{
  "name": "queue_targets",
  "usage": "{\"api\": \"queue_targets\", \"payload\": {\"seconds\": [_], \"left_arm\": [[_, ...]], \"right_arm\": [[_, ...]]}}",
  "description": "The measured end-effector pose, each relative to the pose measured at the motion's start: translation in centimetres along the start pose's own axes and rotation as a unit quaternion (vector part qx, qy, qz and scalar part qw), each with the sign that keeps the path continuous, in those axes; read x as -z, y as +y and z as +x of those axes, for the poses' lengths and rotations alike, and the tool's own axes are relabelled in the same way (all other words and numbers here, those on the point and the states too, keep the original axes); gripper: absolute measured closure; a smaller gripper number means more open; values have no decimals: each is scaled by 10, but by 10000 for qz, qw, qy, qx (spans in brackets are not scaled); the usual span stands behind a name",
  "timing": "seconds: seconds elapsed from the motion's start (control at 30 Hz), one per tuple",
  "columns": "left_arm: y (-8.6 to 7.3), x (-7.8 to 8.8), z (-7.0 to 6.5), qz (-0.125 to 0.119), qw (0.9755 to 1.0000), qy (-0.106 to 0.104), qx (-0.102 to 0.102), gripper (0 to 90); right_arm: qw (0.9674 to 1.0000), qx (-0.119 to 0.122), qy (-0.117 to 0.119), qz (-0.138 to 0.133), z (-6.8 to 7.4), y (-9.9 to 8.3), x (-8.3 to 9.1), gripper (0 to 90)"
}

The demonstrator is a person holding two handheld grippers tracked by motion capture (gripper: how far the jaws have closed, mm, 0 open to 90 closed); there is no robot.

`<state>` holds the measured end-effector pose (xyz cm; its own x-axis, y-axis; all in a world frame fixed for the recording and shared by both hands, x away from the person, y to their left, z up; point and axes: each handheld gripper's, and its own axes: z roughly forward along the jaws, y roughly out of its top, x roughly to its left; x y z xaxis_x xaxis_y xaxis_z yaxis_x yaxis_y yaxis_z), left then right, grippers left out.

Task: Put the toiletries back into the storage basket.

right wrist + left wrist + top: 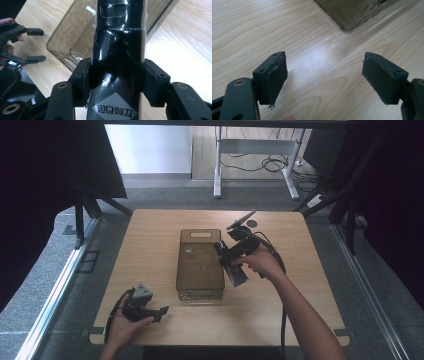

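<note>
A dark glossy bottle [117, 62] with a white label on its body is gripped between my right gripper's [117, 72] pads. In the high view the bottle [238, 274] hangs tilted above the table, just beside the right wall of a smoky see-through plastic bin [200, 292]. My right gripper [226, 255] is there, shut on it. My left gripper [161, 312] rests near the table's front left, jaws wide apart. Nothing lies between the jaws of the left gripper [324, 72], only bare wood. A corner of the bin [354, 12] lies ahead of it.
The bin [72, 32] stands mid-table with nothing seen inside it. A small dark round object [252, 223] lies near the far edge. The left gripper [35, 45] is also seen in the right gripper view. A metal desk frame [217, 170] with cables stands beyond the table.
</note>
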<state>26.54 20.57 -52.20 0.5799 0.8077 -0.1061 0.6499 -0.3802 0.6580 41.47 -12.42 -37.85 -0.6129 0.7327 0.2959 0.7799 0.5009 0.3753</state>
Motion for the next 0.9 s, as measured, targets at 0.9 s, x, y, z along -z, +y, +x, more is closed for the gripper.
{"api": "queue_targets", "payload": {"seconds": [0.9], "left_arm": [[0, 0, 1, 10, 10000, -5, -16, 207]], "right_arm": [[9994, -209, 139, 228, 9, 40, -47, 462]]}}
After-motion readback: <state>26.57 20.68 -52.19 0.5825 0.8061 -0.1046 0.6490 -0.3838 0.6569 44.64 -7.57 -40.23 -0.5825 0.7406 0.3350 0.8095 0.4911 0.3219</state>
